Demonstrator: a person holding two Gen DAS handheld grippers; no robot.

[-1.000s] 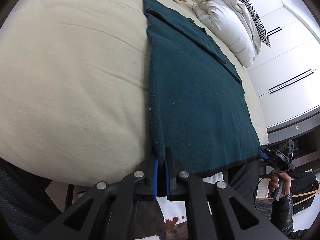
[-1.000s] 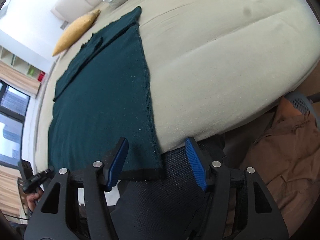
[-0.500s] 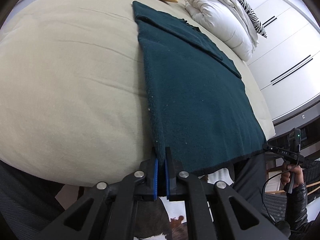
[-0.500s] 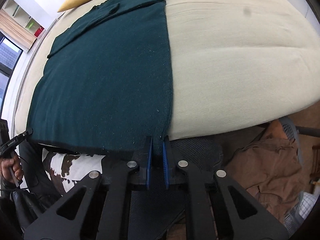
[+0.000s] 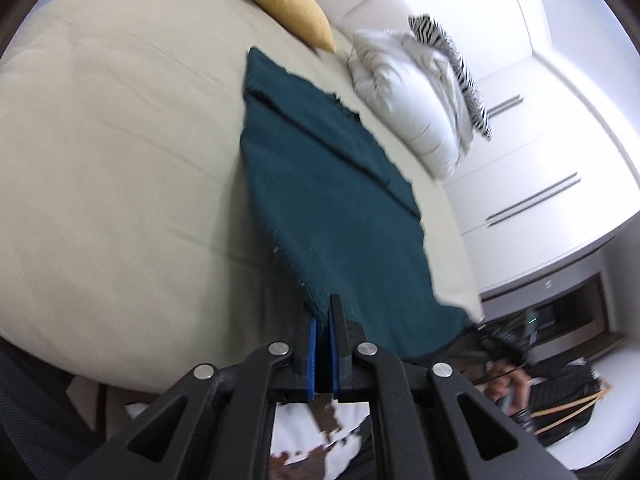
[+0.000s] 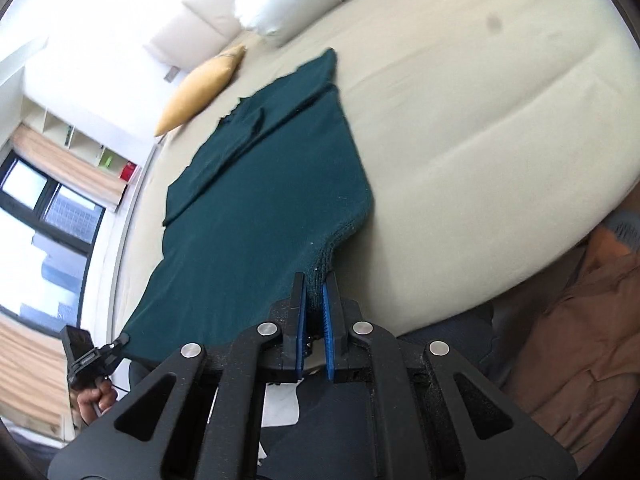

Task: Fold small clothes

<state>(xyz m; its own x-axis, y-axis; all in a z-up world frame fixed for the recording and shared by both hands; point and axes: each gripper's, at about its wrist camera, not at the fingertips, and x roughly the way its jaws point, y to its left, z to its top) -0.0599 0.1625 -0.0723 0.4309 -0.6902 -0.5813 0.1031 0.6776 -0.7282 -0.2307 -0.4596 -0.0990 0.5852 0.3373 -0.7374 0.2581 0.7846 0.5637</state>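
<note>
A dark teal knit garment (image 5: 328, 184) lies spread on a cream bed (image 5: 120, 160), its far end folded over. It also shows in the right wrist view (image 6: 256, 216). My left gripper (image 5: 322, 320) is shut on the garment's near left corner. My right gripper (image 6: 314, 292) is shut on the near right corner. Both corners are lifted off the bed and the cloth is pulled up toward the jaws. The bed also shows in the right wrist view (image 6: 480, 140).
A yellow cushion (image 5: 288, 12) and a white duvet (image 5: 416, 104) with a zebra pillow (image 5: 460, 64) lie at the bed's head. White wardrobe doors (image 5: 540, 184) stand to the right. Brown fabric (image 6: 580, 340) lies beside the bed. A window (image 6: 44, 216) is at left.
My right gripper closed on the garment's near right corner. Both grippers have since lifted their corners and moved forward over the bed, raising the hem.
</note>
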